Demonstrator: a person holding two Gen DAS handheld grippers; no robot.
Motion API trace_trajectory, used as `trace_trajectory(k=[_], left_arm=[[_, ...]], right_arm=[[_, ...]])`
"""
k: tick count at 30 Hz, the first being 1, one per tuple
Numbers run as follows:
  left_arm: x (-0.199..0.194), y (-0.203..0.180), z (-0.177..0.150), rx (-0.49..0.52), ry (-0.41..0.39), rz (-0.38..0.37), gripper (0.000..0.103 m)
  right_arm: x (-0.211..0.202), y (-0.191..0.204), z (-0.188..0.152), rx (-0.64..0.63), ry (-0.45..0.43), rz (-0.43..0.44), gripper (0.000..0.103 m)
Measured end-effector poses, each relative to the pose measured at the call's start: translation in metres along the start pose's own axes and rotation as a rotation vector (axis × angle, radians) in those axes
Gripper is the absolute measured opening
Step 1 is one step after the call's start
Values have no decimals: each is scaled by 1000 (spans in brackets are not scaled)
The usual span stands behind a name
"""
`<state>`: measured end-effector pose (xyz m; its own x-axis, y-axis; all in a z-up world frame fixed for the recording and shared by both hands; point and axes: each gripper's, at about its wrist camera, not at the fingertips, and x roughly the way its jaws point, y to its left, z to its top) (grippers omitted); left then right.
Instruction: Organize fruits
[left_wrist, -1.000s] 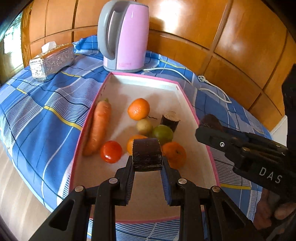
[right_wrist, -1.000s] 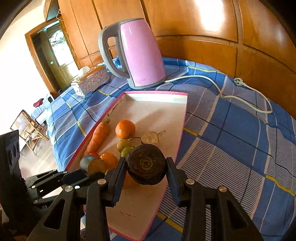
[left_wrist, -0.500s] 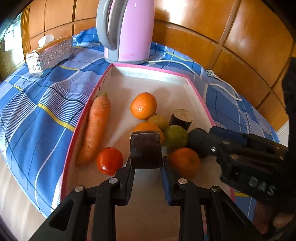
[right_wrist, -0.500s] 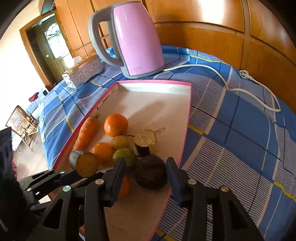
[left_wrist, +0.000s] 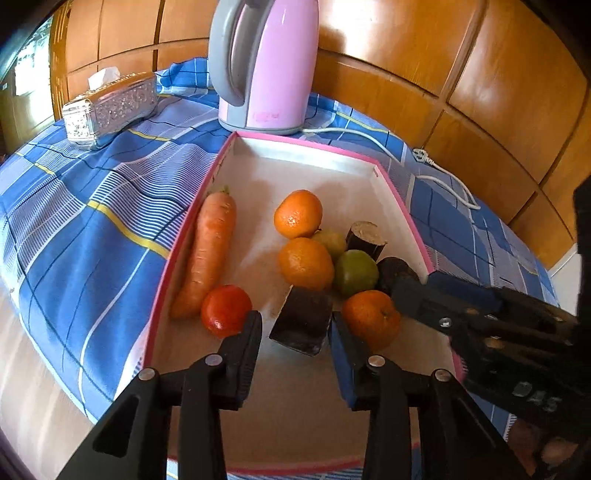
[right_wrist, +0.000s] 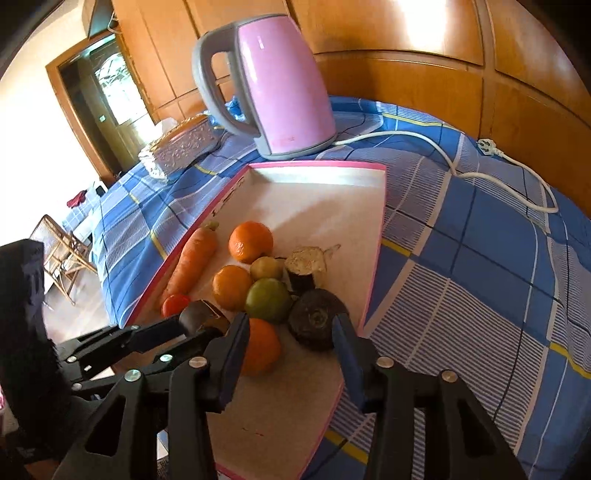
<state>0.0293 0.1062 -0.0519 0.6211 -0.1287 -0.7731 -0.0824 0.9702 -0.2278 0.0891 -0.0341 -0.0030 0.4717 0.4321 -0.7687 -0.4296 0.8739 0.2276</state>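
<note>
The left gripper (left_wrist: 294, 334) has just been opening, its jaws now spread around the dark chunk (left_wrist: 301, 319) in the pink tray (left_wrist: 314, 146). The right gripper (right_wrist: 291, 338) is spread too (holding nothing). Pulling away carelessly could bump the orange (left_wrist: 371, 319) and start it rolling.

Glossy pink plastic kettle (left_wrist: 271, 62) — embossed silvery metal tissue box (left_wrist: 110, 107) — checked cloth (left_wrist: 92, 206)

Pink-rimmed tray (left_wrist: 391, 184) holding produce: carrot (left_wrist: 208, 254) lengthwise along the left wall; red tomato (left_wrist: 225, 310) at its near end; three oranges (left_wrist: 298, 213), two green fruits (left_wrist: 356, 274) and three dark cut pieces (left_wrist: 303, 320) clustered centre to right, touching one another
</note>
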Motion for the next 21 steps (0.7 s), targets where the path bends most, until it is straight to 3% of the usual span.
trace_trajectory(k=[8,21], left_arm=[[-16,1,-4,7,-32,36,37],[-35,-1,-2,24,-104,91,42]], right_arm=[[9,-4,6,2,2,-69,40],[-9,1,-8,44,-13,-69,42]])
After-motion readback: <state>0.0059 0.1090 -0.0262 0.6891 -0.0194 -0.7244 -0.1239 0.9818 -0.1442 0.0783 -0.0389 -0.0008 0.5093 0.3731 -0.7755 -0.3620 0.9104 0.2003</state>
